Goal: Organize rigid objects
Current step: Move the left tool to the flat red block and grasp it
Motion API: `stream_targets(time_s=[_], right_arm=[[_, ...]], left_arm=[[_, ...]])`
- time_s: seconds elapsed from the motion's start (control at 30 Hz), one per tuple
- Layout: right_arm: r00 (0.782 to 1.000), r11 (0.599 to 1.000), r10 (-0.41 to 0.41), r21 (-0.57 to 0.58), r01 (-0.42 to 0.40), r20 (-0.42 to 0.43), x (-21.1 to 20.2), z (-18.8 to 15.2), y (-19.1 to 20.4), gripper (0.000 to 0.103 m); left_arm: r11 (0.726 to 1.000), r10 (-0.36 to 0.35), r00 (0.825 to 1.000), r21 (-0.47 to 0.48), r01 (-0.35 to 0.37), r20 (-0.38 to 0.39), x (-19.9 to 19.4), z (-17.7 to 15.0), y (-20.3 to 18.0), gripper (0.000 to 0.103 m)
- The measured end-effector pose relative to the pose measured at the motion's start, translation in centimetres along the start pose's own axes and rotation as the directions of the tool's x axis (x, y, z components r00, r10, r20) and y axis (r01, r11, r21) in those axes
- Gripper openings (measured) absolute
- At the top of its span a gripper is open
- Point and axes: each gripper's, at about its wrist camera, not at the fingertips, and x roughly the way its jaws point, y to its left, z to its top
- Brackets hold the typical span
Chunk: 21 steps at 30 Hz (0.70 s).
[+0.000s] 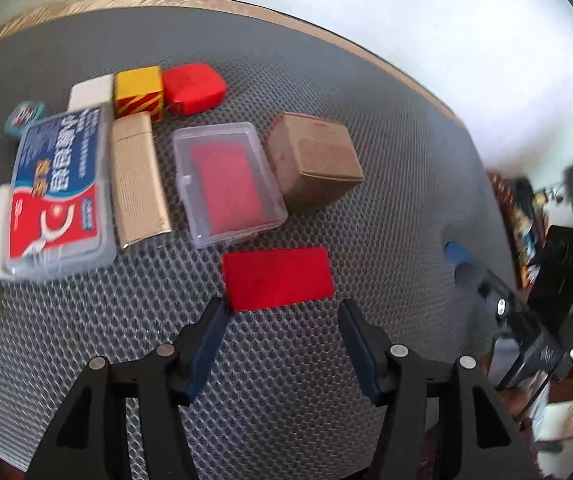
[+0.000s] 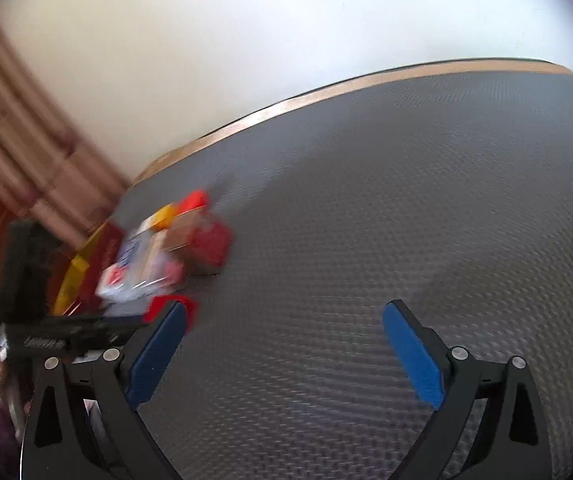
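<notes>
One flat red card (image 1: 277, 278) on grey mat (image 1: 386, 200), unheld

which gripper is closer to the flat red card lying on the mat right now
Left. The left gripper sits open right at the red card, its fingertips at the card's near edge. The right gripper is open over bare mat, the card off beside its left finger.
</notes>
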Motion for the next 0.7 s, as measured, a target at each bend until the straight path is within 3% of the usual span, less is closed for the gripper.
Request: stream_targets(time_s=[0.07,0.17,0.27,0.47,0.57,0.63,0.7], right_arm=[[0.999,0.997,0.029,-0.072,-0.032,-0.041,0.7,0.5,1.3,0.098],[0.999,0.998,-0.016,-0.066,0.014,-0.039,1.2,1.2,1.0,0.098],[1.0,1.0,-0.006,-0.009,0.006,-0.029,1.7,2.0,-0.2,0.098],[0.987,0.995,0.096,0.024,-0.093,-0.131,4.2,2.3,1.2,0.098],[0.988,0.995,0.0,-0.097,-0.015,-0.154,5.2,2.6,3.7,0.098],[0.981,0.975,-0.134,-0.196,0.105,-0.143,6.0,2.8,5.0,0.098],[0.973,0.963,-0.184,-0.225,0.151,-0.137,6.8,2.9,5.6,0.098]], left_arm=[[0.999,-0.027,1.0,-0.038,0.027,-0.01,0.0,-0.1,0.5,0.059],[0.983,-0.102,0.995,-0.149,0.104,0.024,-1.2,-0.2,1.9,0.059],[0.931,-0.207,0.974,-0.289,0.225,0.092,-2.0,-0.7,3.4,0.059],[0.889,-0.124,0.987,-0.429,0.157,0.103,-3.0,-1.9,6.4,0.059],[0.884,-0.088,0.992,-0.453,0.118,0.087,-3.0,-2.9,6.9,0.06],[0.885,-0.073,0.995,-0.457,0.093,0.061,-2.9,-3.5,7.8,0.06],[0.883,-0.089,0.994,-0.456,0.111,0.069,-3.4,-4.3,9.0,0.06]])
